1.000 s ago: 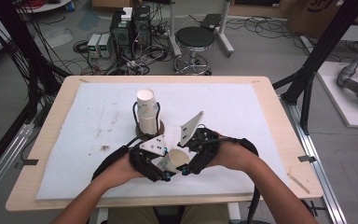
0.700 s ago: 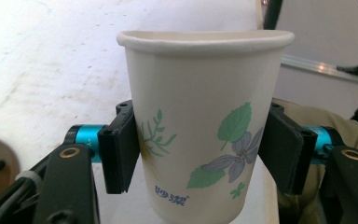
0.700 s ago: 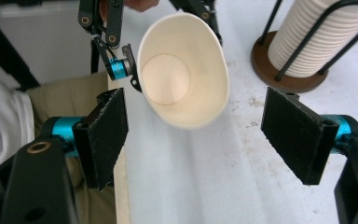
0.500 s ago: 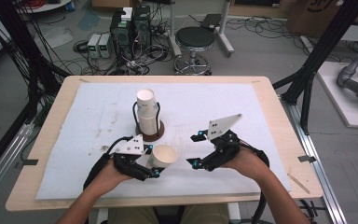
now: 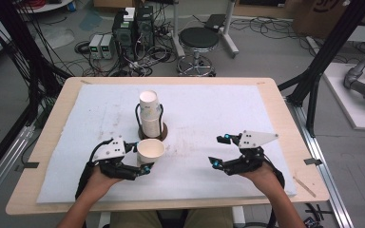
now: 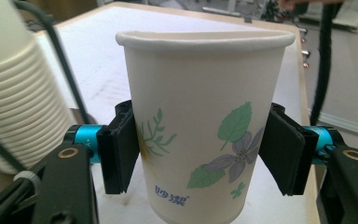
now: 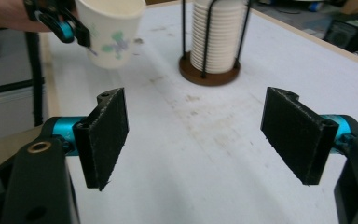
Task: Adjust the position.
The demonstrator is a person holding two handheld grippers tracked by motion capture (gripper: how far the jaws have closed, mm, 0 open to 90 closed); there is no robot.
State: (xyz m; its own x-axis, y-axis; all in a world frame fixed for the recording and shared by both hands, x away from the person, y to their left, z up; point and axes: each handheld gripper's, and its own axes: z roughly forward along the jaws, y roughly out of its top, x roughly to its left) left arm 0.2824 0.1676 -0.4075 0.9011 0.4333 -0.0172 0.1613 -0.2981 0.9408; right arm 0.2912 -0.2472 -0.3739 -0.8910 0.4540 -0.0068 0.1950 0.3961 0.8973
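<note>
Cup point(image 5: 150, 151) stands upright between the pads of the left gripper point(image 5: 139, 158), clamped just in front of the cup stack point(image 5: 150, 115). The right gripper point(image 5: 220, 150) hovers empty, jaws apart, well off to the cup's right, so the left hand is the nearer.

White mat point(image 5: 228, 118) on wood table point(image 5: 52, 128), black stool point(image 5: 198, 39), PC boxes point(image 5: 134, 26), floor cables point(image 5: 266, 23)
</note>
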